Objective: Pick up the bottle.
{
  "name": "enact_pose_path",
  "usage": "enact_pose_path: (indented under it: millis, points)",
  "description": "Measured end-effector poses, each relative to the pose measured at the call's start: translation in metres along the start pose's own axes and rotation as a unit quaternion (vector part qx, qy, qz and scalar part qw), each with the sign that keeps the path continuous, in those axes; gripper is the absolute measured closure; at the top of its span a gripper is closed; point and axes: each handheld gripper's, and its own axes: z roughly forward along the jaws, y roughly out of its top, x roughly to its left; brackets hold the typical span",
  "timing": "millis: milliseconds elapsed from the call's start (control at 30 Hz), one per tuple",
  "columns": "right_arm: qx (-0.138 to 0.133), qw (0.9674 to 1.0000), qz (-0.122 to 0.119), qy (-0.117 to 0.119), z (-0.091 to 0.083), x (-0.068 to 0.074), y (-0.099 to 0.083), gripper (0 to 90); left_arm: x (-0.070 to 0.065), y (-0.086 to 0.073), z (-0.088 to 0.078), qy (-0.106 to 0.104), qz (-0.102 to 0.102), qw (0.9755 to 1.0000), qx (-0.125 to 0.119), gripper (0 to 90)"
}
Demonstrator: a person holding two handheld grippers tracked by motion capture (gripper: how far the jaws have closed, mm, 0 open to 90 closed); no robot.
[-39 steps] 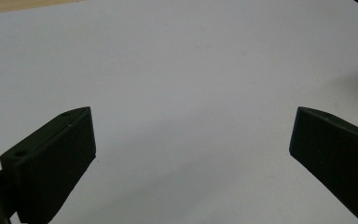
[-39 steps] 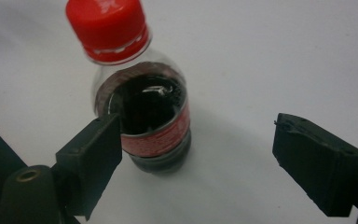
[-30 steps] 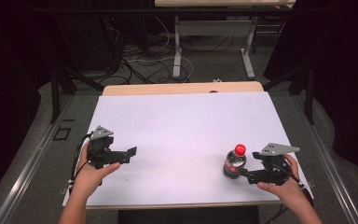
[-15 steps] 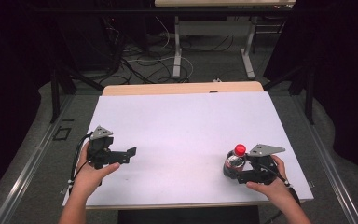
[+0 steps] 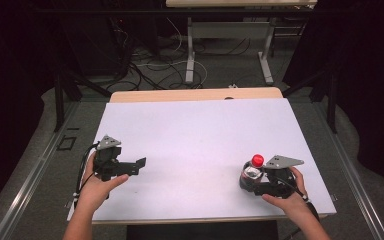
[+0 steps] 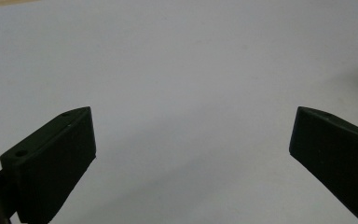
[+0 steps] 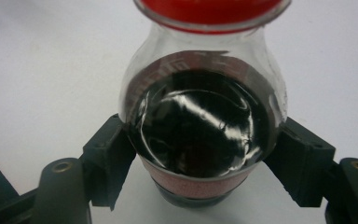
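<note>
Nearest the person, at the bench's near right corner, the right hand-held gripper has just been closing its jaws and now grips a bottle. The right gripper view shows both black pads pressed against the sides of the bottle, one on each flank, just above its reddish-brown label band. The bottle is clear, stands upright on the white surface, holds a dark liquid and carries a red cap. In the high view the red cap sits just beside the gripper's grey plate, and the person's right hand wraps the gripper body from the near side.

Near the bench's left edge, well apart from the bottle, the left hand-held gripper rests in the left hand, pointing toward the middle of the bench. Its jaws stand wide apart with nothing between them; the left gripper view shows bare white surface in the gap.

Beyond the far edge, cables lie on the floor around the legs of another table.
</note>
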Motion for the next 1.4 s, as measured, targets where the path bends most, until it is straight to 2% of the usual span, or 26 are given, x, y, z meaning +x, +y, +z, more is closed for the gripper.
enact_pose_path:
  millis: [67,400,467,567,667,700,733,867,900,1033,1200,1367,1400]
  points:
    - [0.005,1.0000,-0.004,-0.004,-0.0007,0.0014,0.0002,28.7,-0.0016,-0.0007,0.0016,0.002,-0.005,1.0000,-0.005,0.4]
    - [-0.002,0.9999,-0.013,-0.007,-0.0009,0.0014,-0.0010,29.3,-0.0005,-0.0008,0.0008,0.001,-0.006,0.9999,-0.008,0.5]
    - [-0.004,0.9999,-0.012,-0.005,-0.0005,0.0009,-0.0008,29.2,-0.0011,-0.0009,0.0012,0.001,-0.009,0.9999,-0.009,0.5]
    - [-0.007,1.0000,0.001,-0.002,-0.0002,0.0007,-0.0015,28.7,-0.0005,-0.0006,0.0014,0.001,-0.001,1.0000,-0.005,0.5]
    - [-0.020,0.9998,-0.001,-0.005,0.0018,-0.0005,-0.0020,28.5,-0.0007,-0.0008,0.0018,0.002,-0.002,1.0000,-0.006,0.5]
    - [-0.016,0.9998,0.004,-0.004,0.0018,0.0003,-0.0016,28.5,0.0002,-0.0002,0.0007,0.000,0.003,1.0000,0.000,0.5]
    - [-0.020,0.9998,-0.002,-0.005,0.0025,-0.0004,-0.0012,28.4,0.0003,0.0001,0.0000,-0.002,0.003,1.0000,0.005,0.5]
    - [-0.024,0.9997,0.006,-0.005,0.0040,-0.0005,-0.0007,28.1,-0.0006,-0.0007,0.0013,0.000,-0.005,1.0000,-0.006,0.5]
    - [-0.018,0.9998,0.007,-0.001,0.0034,-0.0009,-0.0003,28.1,-0.0006,-0.0008,0.0012,0.002,-0.007,1.0000,-0.007,0.4]
    - [-0.026,0.9996,0.007,-0.003,0.0046,-0.0006,-0.0009,28.0,0.0010,-0.0006,0.0005,0.002,-0.001,1.0000,-0.007,0.5]
    - [-0.025,0.9997,0.008,-0.004,0.0048,-0.0005,-0.0008,28.0,0.0008,-0.0009,0.0008,0.001,-0.007,0.9999,-0.008,0.5]
    - [-0.031,0.9995,0.006,-0.001,0.0060,0.0009,-0.0014,28.1,0.0014,-0.0008,0.0005,0.002,-0.003,1.0000,-0.007,0.4]
    - [-0.024,0.9997,0.002,-0.002,0.0051,0.0011,-0.0011,28.2,0.0015,-0.0008,0.0004,0.002,-0.003,1.0000,-0.007,0.5]
